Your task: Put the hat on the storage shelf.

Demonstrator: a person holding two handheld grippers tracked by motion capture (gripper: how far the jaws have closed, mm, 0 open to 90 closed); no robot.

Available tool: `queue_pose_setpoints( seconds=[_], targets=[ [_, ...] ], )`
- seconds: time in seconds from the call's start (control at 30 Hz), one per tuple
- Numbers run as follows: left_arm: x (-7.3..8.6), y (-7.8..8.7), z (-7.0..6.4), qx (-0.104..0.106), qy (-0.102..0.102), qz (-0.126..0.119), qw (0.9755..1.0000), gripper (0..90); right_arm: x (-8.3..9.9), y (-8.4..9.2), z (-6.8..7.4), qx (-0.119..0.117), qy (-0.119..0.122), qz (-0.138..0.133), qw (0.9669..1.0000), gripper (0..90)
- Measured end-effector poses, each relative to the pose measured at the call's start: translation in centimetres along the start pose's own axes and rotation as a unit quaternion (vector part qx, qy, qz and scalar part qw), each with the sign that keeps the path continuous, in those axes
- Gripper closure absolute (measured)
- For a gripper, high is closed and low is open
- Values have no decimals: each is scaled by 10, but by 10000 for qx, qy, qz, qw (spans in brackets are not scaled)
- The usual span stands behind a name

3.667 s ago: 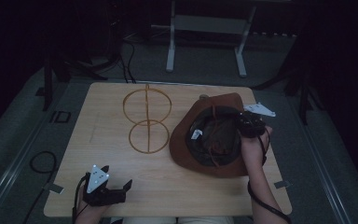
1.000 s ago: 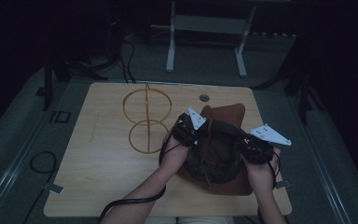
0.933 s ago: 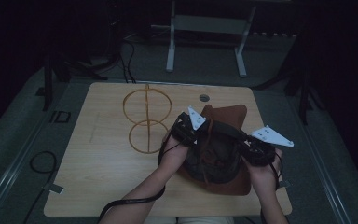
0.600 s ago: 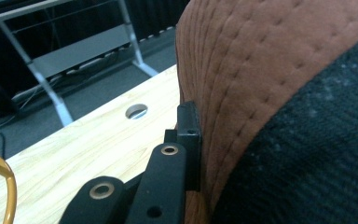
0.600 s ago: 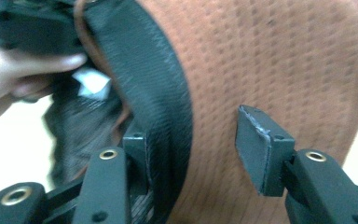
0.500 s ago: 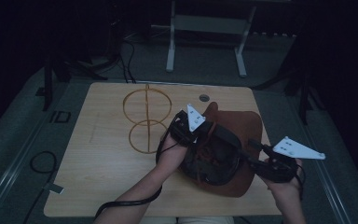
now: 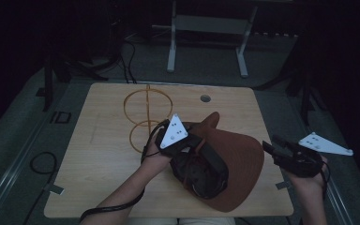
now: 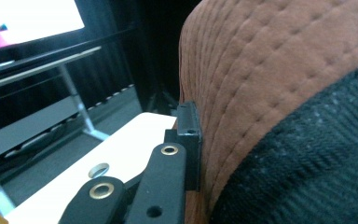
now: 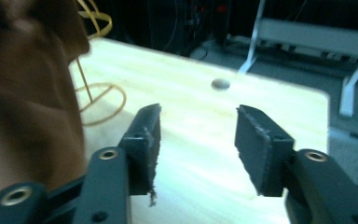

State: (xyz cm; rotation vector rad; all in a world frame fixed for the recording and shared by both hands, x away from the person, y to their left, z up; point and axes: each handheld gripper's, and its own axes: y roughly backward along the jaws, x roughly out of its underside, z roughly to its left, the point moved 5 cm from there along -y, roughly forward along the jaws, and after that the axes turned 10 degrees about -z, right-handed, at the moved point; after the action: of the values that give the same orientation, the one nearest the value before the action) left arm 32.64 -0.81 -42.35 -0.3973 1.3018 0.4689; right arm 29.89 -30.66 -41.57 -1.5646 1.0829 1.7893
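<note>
A brown quilted hat [image 7: 239, 161] with a dark inner lining [image 7: 201, 173] rests tilted on the wooden table [image 7: 103, 159], crown opening up. My left gripper [image 7: 198, 142] is shut on its raised left brim. In the left gripper view one black jaw presses flat against the brown brim [image 8: 270, 70], beside the black lining [image 8: 317, 163]. My right gripper [image 7: 273, 143] hovers at the table's right edge, apart from the hat. Its jaws stand open, have just been closing a little, and nothing is between them [image 9: 198, 116]. The hat's edge [image 9: 28, 93] shows at its left.
A gold wire stand [image 7: 145, 117] of two rings on a post stands left of the hat, close to my left hand. A round cable hole [image 7: 205, 98] lies at the table's far side. A metal frame [image 7: 206, 28] stands on the floor behind.
My right gripper let go of the hat's right brim and drew away to the right, past the table edge. My left gripper shifted slightly left, still gripping the brim.
</note>
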Motion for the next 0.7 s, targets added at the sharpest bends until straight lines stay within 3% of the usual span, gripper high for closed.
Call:
queue_pose_setpoints(
  seconds=[0.1,0.2,0.27,0.4,0.5,0.6,0.67,0.7],
  targets=[
    [0,9,-3,517,-79,-292,9982,877,8,-14,12,-304,-10,135,9994,505],
    [0,14,-5,853,-59,-510,9950,877,11,-27,35,-902,24,137,9958,484],
    [-1,15,-8,915,-1,-484,9946,877,12,-33,51,-1373,-2,94,9905,472],
    [-5,16,-20,1024,-37,-585,9930,877,12,-44,80,-2031,63,49,9791,428],
    [-8,14,-30,1040,-212,-645,9923,877,12,-53,101,-2457,209,0,9691,410],
    [-10,12,-39,978,-503,-638,9919,877,10,-59,113,-2723,217,-92,9619,402],
    [-10,11,-42,912,-676,-603,9917,877,8,-62,117,-2753,252,-118,9610,405],
    [-10,11,-42,868,-671,-603,9921,877,7,-63,119,-2760,277,-140,9607,406]
  ],
)
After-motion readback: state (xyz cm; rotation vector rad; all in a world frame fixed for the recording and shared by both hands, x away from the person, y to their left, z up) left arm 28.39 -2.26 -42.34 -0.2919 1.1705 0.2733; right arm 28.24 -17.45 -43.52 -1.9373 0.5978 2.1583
